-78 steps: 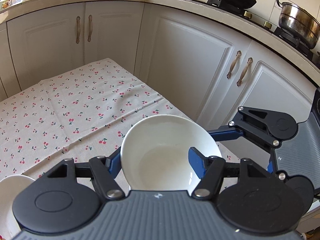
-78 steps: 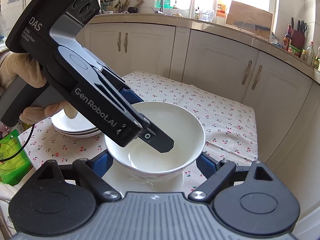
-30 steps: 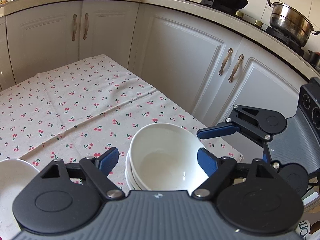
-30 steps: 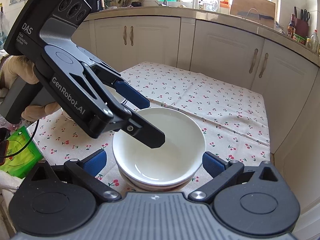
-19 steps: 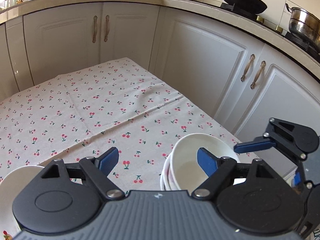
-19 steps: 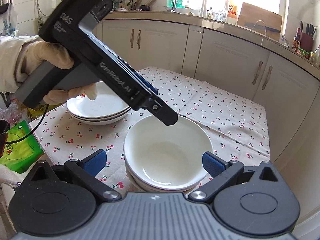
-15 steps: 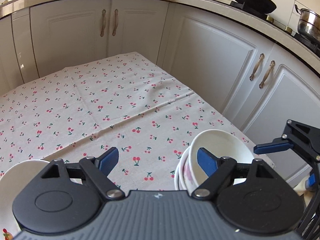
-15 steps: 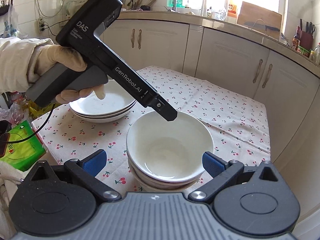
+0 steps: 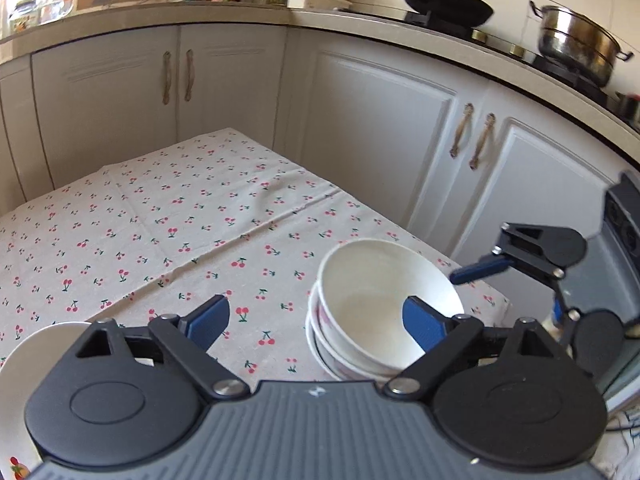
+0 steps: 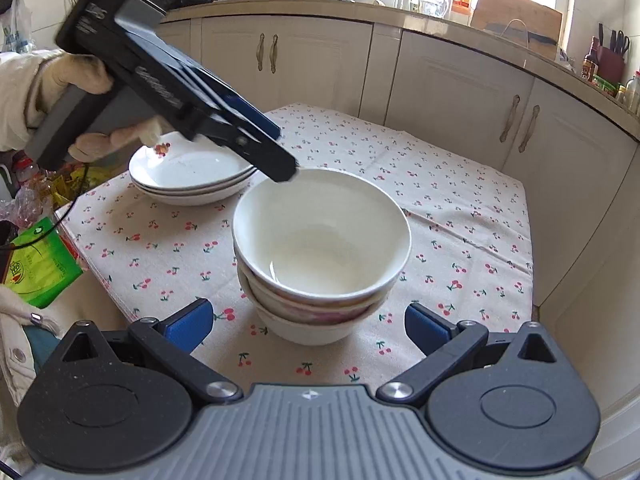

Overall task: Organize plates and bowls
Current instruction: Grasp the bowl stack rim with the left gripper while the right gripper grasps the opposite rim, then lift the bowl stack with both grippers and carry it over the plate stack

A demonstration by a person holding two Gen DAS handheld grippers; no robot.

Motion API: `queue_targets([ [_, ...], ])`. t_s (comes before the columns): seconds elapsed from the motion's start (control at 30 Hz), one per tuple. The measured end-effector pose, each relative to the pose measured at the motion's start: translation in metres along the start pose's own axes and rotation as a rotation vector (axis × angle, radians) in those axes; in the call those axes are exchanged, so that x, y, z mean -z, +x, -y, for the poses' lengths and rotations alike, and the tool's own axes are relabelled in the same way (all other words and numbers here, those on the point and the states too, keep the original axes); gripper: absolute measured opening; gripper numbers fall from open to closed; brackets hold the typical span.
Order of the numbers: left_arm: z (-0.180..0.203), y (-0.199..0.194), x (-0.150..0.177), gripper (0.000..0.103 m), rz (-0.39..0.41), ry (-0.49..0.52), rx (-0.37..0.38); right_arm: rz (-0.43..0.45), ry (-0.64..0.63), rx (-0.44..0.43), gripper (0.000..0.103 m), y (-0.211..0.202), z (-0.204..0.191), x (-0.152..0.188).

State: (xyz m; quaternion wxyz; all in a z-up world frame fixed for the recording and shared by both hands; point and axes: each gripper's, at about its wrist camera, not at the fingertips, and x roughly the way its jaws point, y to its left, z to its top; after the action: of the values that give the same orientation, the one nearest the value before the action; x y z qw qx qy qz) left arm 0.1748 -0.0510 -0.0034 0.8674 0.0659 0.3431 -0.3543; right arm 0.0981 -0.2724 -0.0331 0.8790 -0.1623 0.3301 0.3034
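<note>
Looking through the left wrist view first, the left gripper (image 9: 316,320) is seen with its jaws spread and nothing pinched; they have just been opening further. The stack of bowls (image 9: 380,308) now lies off toward the right jaw, whose pad overlaps the top bowl's rim in the picture, whereas a second ago the top bowl sat squarely between the jaws. Bare cherry-print desk (image 9: 180,220) is framed between the jaws instead. A white plate edge (image 9: 44,340) shows behind the left jaw. The right gripper (image 9: 480,268) is glimpsed beyond the bowls, to the right.

From the right wrist view, the right gripper (image 10: 308,324) is held with jaws spread wide and empty, the nested bowls (image 10: 320,248) resting on the desk (image 10: 460,208) just ahead, between the jaws. The left gripper (image 10: 276,160) is drawn back toward the stack of plates (image 10: 192,176), only its tip over the bowl's far rim. Judged from this, the bowl has been released onto its stack, and both stacks look finished.
</note>
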Motion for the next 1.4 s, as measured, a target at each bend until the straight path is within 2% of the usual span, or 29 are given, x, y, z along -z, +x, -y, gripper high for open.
queue_targets([
  [0.17, 0.015, -0.007, 0.023, 0.094, -0.046, 0.061, 0.034, -0.081, 0.019, 0.008, 0.103, 0.021, 0.010, 0.018],
  [0.33, 0.017, 0.026, 0.048, 0.094, -0.173, 0.057, 0.047, -0.120, 0.028, -0.004, 0.103, 0.044, 0.018, 0.023],
  [0.5, 0.022, 0.059, 0.060, 0.094, -0.256, 0.117, 0.044, -0.142, 0.028, -0.021, 0.103, 0.056, 0.022, 0.023],
  [0.63, 0.028, 0.068, 0.060, 0.098, -0.259, 0.195, 0.031, -0.154, 0.043, -0.049, 0.103, 0.060, 0.027, 0.022],
  [0.7, 0.027, 0.071, 0.058, 0.102, -0.269, 0.199, 0.036, -0.148, 0.039, -0.055, 0.103, 0.060, 0.028, 0.022],
  [0.87, 0.023, 0.071, 0.059, 0.103, -0.240, 0.218, 0.046, -0.130, 0.031, -0.065, 0.103, 0.061, 0.030, 0.024],
  [1.0, 0.022, 0.074, 0.054, 0.102, -0.256, 0.224, 0.050, -0.139, 0.019, -0.072, 0.103, 0.061, 0.030, 0.021],
  [1.13, 0.017, 0.077, 0.042, 0.100, -0.242, 0.230, 0.079, -0.112, -0.108, -0.071, 0.103, 0.059, 0.025, 0.015],
  [1.23, 0.014, 0.076, 0.033, 0.099, -0.215, 0.263, 0.107, -0.097, -0.180, -0.132, 0.102, 0.057, 0.025, 0.006],
  [1.4, 0.015, 0.076, 0.027, 0.091, -0.223, 0.344, 0.171, -0.108, -0.279, -0.204, 0.099, 0.055, 0.025, -0.009],
])
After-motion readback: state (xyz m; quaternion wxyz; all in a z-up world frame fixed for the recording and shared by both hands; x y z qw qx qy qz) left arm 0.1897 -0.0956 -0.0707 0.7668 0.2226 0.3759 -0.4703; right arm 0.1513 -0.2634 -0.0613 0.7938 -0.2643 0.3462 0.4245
